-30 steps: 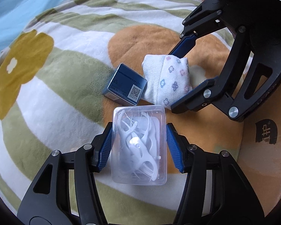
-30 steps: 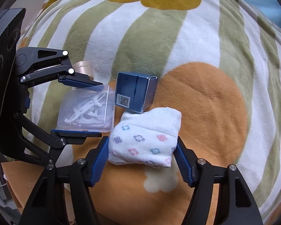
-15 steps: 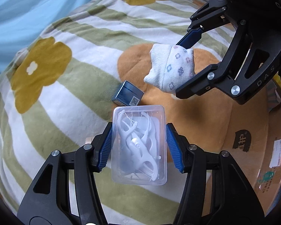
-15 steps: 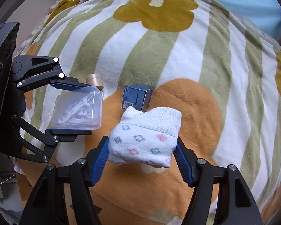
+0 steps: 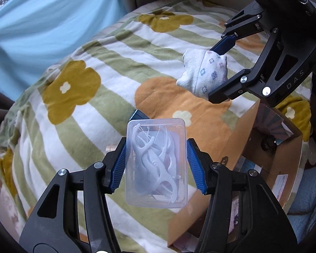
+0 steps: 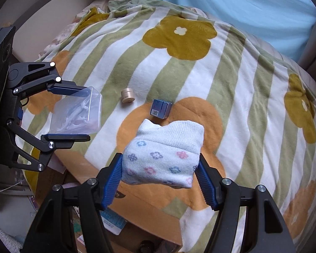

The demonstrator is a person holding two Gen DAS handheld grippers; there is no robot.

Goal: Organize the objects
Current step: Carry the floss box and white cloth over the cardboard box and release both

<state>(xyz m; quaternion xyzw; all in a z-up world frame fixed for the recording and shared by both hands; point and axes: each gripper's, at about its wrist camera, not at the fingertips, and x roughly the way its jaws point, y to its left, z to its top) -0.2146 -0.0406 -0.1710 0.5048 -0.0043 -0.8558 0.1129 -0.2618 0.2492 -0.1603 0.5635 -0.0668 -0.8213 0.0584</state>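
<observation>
Left claw (image 5: 155,165) grips the clear plastic floss-pick box (image 5: 156,164), right claw (image 6: 160,179) the folded floral white sock (image 6: 163,154), both lifted; small blue carton (image 6: 160,109) at 12 o'clock and beige round jar (image 6: 127,95) remain on the bed

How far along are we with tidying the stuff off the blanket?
Nothing visibly put away yet. In hand: left gripper holds the floss pick box, right gripper holds the folded sock, both lifted. Left on the blanket: blue carton, small beige jar.

This is a bedroom at home: a bed with a soft flower blanket (image 6: 179,67), a blue curtain (image 5: 48,25), and a cardboard box (image 5: 269,164) beside it.
</observation>
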